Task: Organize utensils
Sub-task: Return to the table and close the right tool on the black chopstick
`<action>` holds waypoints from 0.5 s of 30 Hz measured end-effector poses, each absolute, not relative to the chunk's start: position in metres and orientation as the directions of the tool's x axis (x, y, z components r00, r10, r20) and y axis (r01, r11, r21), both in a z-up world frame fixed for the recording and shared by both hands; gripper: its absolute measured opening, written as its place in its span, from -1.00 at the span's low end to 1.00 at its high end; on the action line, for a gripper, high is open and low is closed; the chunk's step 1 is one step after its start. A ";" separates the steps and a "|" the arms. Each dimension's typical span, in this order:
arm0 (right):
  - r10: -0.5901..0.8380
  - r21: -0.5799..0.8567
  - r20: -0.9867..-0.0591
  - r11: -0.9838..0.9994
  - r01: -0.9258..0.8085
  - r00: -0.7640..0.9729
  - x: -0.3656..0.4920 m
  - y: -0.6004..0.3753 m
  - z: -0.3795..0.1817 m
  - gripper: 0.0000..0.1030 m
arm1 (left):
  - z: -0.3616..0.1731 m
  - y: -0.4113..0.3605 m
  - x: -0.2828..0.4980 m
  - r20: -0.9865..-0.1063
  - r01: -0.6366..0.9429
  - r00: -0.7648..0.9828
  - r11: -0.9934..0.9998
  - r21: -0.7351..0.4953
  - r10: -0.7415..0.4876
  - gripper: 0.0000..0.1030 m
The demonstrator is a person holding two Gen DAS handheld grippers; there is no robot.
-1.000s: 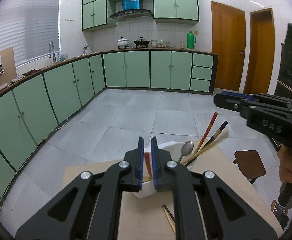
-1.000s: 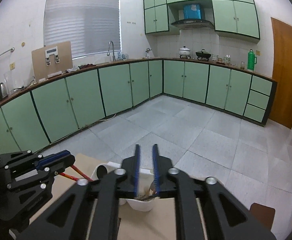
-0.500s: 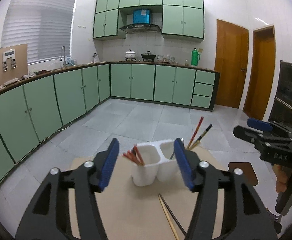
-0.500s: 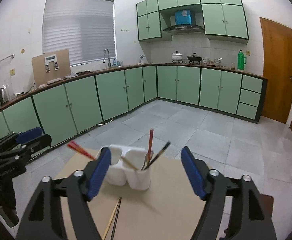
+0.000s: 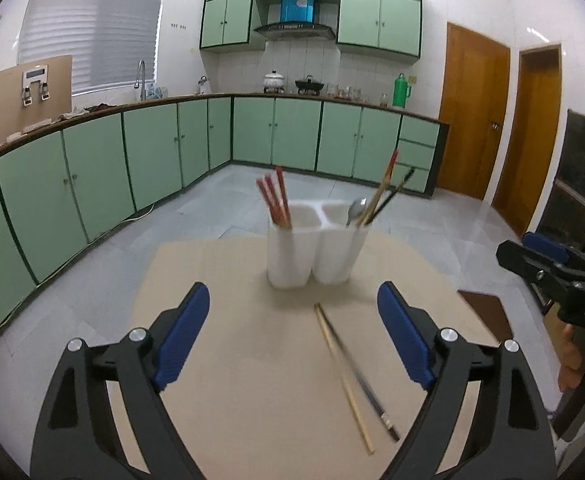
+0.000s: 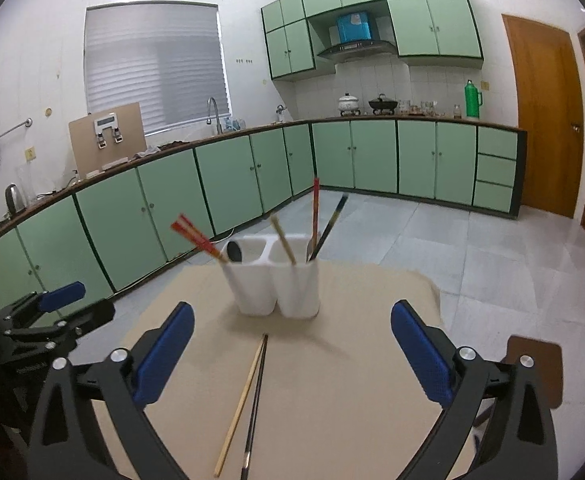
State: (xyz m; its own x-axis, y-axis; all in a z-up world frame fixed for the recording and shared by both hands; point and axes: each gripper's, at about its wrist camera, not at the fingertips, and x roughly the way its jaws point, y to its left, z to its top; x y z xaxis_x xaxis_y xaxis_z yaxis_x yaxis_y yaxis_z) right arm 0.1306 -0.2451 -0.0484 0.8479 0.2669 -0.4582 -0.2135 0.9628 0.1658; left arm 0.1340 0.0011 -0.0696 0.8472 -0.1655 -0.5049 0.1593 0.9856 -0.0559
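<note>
On the tan tabletop [image 5: 228, 360], a white two-compartment utensil holder [image 5: 316, 252] stands upright at the far-centre position.

Left wrist view, left to right:
- Left gripper [image 5: 294, 336]: the blue-padded jaws are spread wide and opening; nothing is between them. The holder lies at 12 o'clock from the gap, well apart from the pads.
- Left compartment: a bundle of red chopsticks [image 5: 274, 202] leaning toward 11 o'clock.
- Right compartment: a metal spoon [image 5: 357, 210], bowl up, beside three chopsticks leaning toward 1 o'clock: one red-tipped [image 5: 384, 184], one pale and one dark [image 5: 396, 196].
- A loose pair of chopsticks [image 5: 352, 376], one pale and one dark, lies flat on the tabletop just in front of the holder, running toward 5 o'clock. The picture is blurred there.
- Right gripper [image 5: 548, 264]: visible at the 3 o'clock edge, with part of a hand [image 5: 572, 360] below it.

Right wrist view, left to right:
- The left gripper appears at 9 o'clock.
- The right gripper's jaws are spread wide and opening; nothing is between them. The holder stands at 12 o'clock, and the loose pair lies in front of the gap, touching neither pad.
- A dark brown stool seat [image 6: 536, 364] shows at 4 o'clock, beyond the table edge.
</note>
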 end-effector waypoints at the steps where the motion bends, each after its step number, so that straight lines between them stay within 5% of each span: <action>1: 0.265 0.165 -0.465 0.963 -0.212 0.845 0.128 -0.245 -0.053 0.88 | -0.074 0.001 0.132 -0.514 0.158 0.842 0.986 -0.053 -0.162 0.63; 15: 0.187 0.061 -0.618 0.980 -0.191 0.763 0.085 -0.218 -0.155 0.87 | -0.162 0.016 0.100 -0.667 0.138 0.740 0.990 0.020 -0.089 0.63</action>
State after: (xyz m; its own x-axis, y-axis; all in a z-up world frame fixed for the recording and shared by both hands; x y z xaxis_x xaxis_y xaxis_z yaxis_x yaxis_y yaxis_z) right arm 0.0846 -0.2177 -0.1547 0.7632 0.1875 -0.6184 -0.1913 0.9796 0.0609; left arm 0.1003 0.0163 -0.1616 0.7400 -0.0895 -0.6667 0.1380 0.9902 0.0202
